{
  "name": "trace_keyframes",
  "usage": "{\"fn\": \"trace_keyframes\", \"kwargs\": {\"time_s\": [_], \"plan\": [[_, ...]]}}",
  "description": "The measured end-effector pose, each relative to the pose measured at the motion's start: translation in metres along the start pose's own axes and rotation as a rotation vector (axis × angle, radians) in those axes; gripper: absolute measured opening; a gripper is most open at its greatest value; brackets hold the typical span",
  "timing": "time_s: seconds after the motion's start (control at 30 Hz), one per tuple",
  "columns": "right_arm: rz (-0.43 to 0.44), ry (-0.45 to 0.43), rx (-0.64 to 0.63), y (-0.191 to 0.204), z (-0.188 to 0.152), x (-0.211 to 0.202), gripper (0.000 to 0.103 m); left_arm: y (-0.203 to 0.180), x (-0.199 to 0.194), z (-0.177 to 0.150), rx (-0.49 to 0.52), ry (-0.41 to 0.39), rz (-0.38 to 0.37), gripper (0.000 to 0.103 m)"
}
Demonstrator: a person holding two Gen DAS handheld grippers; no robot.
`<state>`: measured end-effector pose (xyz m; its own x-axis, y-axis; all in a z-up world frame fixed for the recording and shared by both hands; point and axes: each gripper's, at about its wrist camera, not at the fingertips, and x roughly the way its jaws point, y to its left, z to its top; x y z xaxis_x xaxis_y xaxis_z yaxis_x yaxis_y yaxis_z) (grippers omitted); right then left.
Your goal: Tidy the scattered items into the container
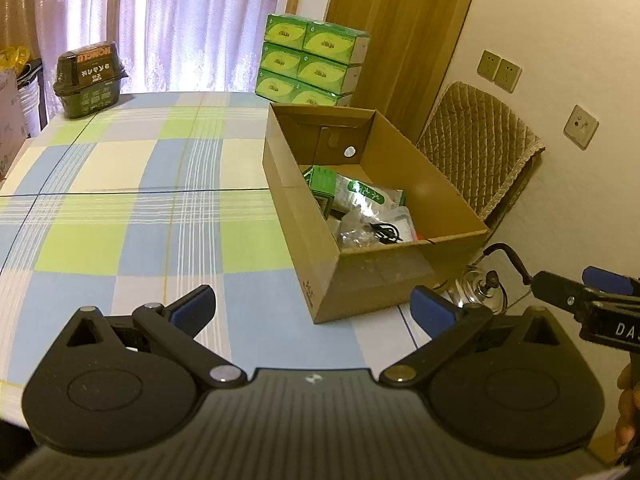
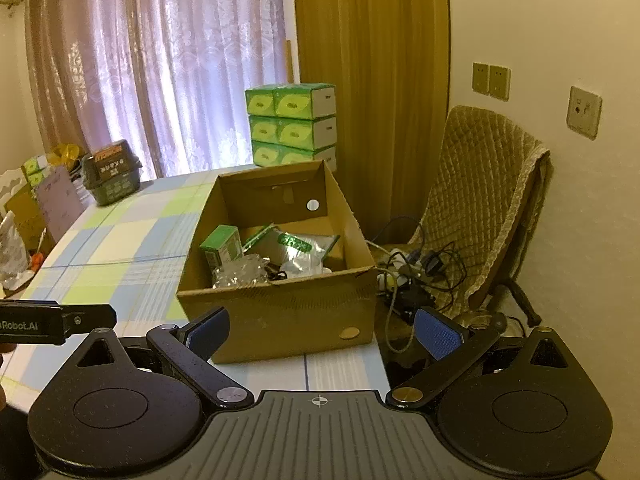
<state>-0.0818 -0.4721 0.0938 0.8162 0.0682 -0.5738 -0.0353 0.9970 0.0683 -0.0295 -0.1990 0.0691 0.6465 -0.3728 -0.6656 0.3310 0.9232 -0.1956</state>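
Hovering near the table's [image 1: 120,208] edge, the left tool [image 1: 314,306] and right tool [image 2: 322,330] both gape apart, empty. The cardboard box [image 2: 280,312] at the table's right edge holds green packets [image 2: 222,246] and crumpled bags [image 2: 240,272]

Both tools [image 1: 314,310] [image 2: 322,332] wide open, empty

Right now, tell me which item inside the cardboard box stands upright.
The small green carton, at the left side of the cardboard box. It stands on end, while the green-labelled white pouch and crinkled clear bag lie flat.
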Motion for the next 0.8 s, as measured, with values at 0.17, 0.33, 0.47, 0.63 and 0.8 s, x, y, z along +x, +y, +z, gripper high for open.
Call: {"fn": "trace_keyframes", "kwargs": {"time_s": [0.17,0.33,0.47,0.63,0.8], "plan": [[-0.001,-0.006,-0.001,0.006,-0.003,-0.02,0.103,-0.006,-0.018,-0.009,-0.018,0.011,0.002,0.102],[0.011,-0.027,-0.019,0.016,-0.004,-0.039,0.103,-0.008,-0.036,-0.015,-0.028,-0.006,0.008,0.102],[0.026,-0.043,-0.04,0.025,-0.006,-0.048,0.103,-0.008,-0.047,-0.021,-0.03,-0.018,0.005,0.102],[0.031,-0.044,-0.045,0.032,-0.011,-0.05,0.103,-0.008,-0.054,-0.024,-0.021,-0.032,0.008,0.102],[0.032,-0.046,-0.053,0.037,-0.013,-0.052,0.103,-0.009,-0.059,-0.024,-0.013,-0.054,0.005,0.102]]}}
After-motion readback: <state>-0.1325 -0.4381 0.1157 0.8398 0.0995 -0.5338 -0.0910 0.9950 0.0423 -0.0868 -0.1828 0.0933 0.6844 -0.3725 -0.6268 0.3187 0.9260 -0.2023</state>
